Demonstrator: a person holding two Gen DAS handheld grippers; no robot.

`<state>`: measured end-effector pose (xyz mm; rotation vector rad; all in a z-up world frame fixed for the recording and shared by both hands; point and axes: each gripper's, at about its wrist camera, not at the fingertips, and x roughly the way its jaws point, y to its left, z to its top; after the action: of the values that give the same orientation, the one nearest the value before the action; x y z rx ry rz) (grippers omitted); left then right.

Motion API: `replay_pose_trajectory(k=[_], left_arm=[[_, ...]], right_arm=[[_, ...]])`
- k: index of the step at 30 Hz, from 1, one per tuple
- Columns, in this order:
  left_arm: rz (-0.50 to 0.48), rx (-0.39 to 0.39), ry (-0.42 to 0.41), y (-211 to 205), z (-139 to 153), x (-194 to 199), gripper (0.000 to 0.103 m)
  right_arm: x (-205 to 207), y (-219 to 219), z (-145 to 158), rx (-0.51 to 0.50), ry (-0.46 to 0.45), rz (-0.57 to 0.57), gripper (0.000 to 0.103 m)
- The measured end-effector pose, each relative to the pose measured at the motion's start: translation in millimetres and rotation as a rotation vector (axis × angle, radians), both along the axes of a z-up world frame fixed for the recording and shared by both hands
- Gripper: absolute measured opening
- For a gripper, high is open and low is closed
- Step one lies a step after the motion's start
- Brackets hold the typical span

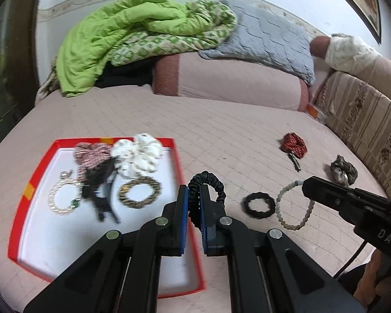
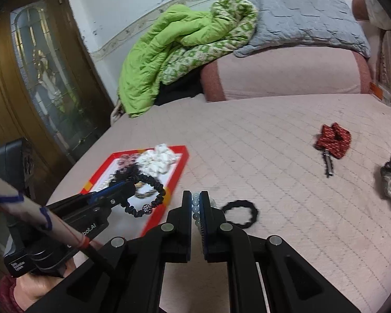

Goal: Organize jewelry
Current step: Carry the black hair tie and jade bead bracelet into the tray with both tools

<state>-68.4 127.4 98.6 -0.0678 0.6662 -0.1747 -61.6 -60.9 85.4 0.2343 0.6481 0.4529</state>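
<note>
Tray point(image 1: 36, 182): on the bed point(image 1: 221, 135), near left; scrunchies, bracelets and a hair clip point(image 1: 101, 195) lie in it.
Hair tie point(image 1: 259, 205): on the bed, right of the tray.
Bow clip point(image 1: 293, 147): farther right.
Scrunchie point(image 1: 342, 170): rightmost, beside the headboard point(image 1: 365, 120).
Quilt point(image 1: 112, 41): far left, with a pillow point(image 1: 268, 36) to its right.

Each hand-held gripper was matte black plastic: left hand-held gripper point(image 1: 194, 195), right hand-held gripper point(image 2: 195, 200). Blue pads point(image 1: 184, 203) lined the fingers; round silver screws point(image 1: 162, 221) marked the linkage pivots. White lettering on the bodies, a black cable point(image 1: 352, 260) trailing. Dark red sleeve point(image 2: 5, 294) visible.
</note>
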Motion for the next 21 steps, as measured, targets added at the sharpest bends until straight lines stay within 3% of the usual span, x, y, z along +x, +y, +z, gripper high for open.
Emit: replay_pose_trajectory(k=[10, 21], left_arm=[[0.153, -0.031, 0.014, 80, -2, -14, 0.008], [0.275, -0.079, 0.150, 147, -33, -7, 0.008]], right_arm=[[-1, 71, 17, 0.028, -0.002, 0.164, 0.006], [10, 160, -10, 0.039, 0.101, 0.325, 0.007]])
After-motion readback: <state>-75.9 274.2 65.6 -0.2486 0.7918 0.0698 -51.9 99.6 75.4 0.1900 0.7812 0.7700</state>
